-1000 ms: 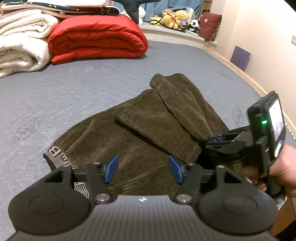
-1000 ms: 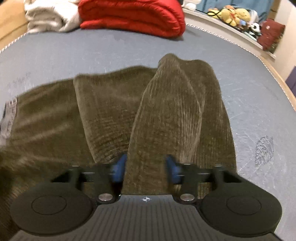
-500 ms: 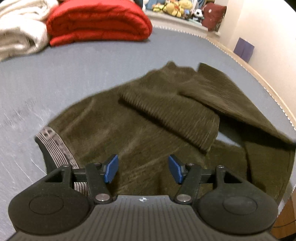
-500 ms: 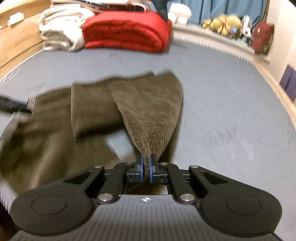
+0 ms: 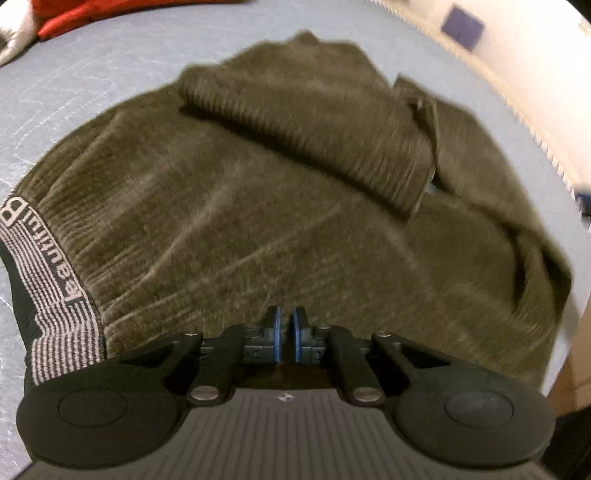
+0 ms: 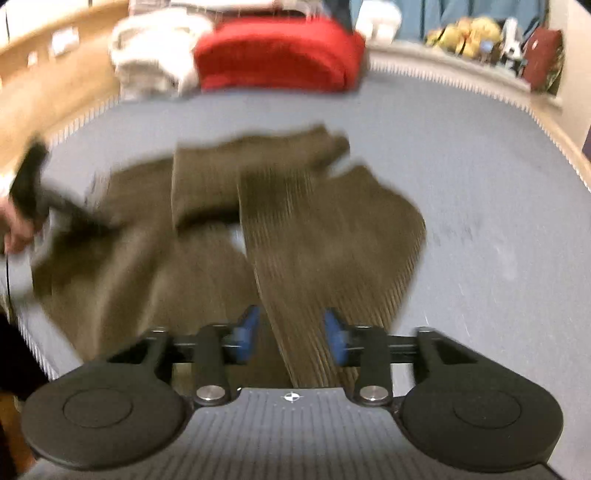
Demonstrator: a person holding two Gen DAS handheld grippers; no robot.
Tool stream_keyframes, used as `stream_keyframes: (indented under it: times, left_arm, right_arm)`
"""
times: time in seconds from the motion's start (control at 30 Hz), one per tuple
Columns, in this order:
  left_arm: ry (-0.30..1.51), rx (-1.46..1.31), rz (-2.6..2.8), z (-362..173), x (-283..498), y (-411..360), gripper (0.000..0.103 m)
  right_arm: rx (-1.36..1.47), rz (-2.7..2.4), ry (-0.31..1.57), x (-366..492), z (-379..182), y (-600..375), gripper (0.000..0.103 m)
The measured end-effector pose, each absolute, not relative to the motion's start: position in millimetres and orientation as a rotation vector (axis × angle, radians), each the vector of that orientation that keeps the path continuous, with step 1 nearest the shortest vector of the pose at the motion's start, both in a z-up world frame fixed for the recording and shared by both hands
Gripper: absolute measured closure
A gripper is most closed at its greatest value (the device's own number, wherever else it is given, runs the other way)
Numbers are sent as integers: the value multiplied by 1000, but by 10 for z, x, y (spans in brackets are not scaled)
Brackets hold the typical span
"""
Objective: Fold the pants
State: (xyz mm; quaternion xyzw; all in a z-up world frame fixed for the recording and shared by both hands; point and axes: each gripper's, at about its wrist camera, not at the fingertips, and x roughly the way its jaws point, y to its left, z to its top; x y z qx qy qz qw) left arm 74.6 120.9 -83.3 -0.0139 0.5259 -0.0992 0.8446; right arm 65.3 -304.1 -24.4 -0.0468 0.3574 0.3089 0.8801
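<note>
- The room is a bedroom: a grey-blue quilted bed (image 6: pixel 461 155) fills both views, edged by a pale wooden frame (image 6: pixel 55 96) at the left and a cream wall (image 5: pixel 517 62) at the right.
- At the far left of the bed's head, a heap of white blankets (image 6: pixel 155 62) lies beside a folded red quilt (image 6: pixel 277 55); further right, soft toys (image 6: pixel 469 31) and a dark red cushion (image 6: pixel 543 61) sit on a ledge, all blurred.
- The pants (image 5: pixel 258 206), olive-brown corduroy, lie spread on the bed near its front edge, the striped waistband (image 5: pixel 48 273) at the left and the legs doubled back across the middle.
- The left gripper (image 5: pixel 285 334) is pressed down on the seat of the pants, its blue pads nearly together; whether any cloth is pinched between them is hard to make out.
- In the right wrist view that gripper (image 6: pixel 79 218) and the hand (image 6: pixel 18 225) holding it are a dark smear at the left edge.
- The right gripper (image 6: pixel 293 336) is opening, jaws about half apart, with a corduroy leg running between the pads and not clamped.
- The bed's right edge is cut off by the frame.
</note>
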Motion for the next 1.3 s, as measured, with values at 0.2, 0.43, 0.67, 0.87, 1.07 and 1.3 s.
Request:
stream_keyframes:
  times: [0.2,0.43,0.67,0.87,1.07,1.3]
  left_arm:
    - [1093,12,-220,-848,688,1173,95]
    - [1075,37,-231,-858,659,1150,95]
    - [1083,71,-238,-867,674,1126,95]
    - [1073,76,-245,-900,683,1134,95]
    - [1068,83,-246,-904,677,1129,95]
    - [1063,82,-249,-903,663,1135,95]
  right_arm:
    - [-228,593,713,1043,-655,-2054,53]
    - [-262,523,717,1363,-973,-1503,53]
    - [-432,541,728,1435,-1191,-1231,64]
    - [-394,540,672,1395,-1063,-1389,95]
    - [-177,458,552,1353,-550,-2018,96]
    - [248,303,421,1254,-211,-3570,96]
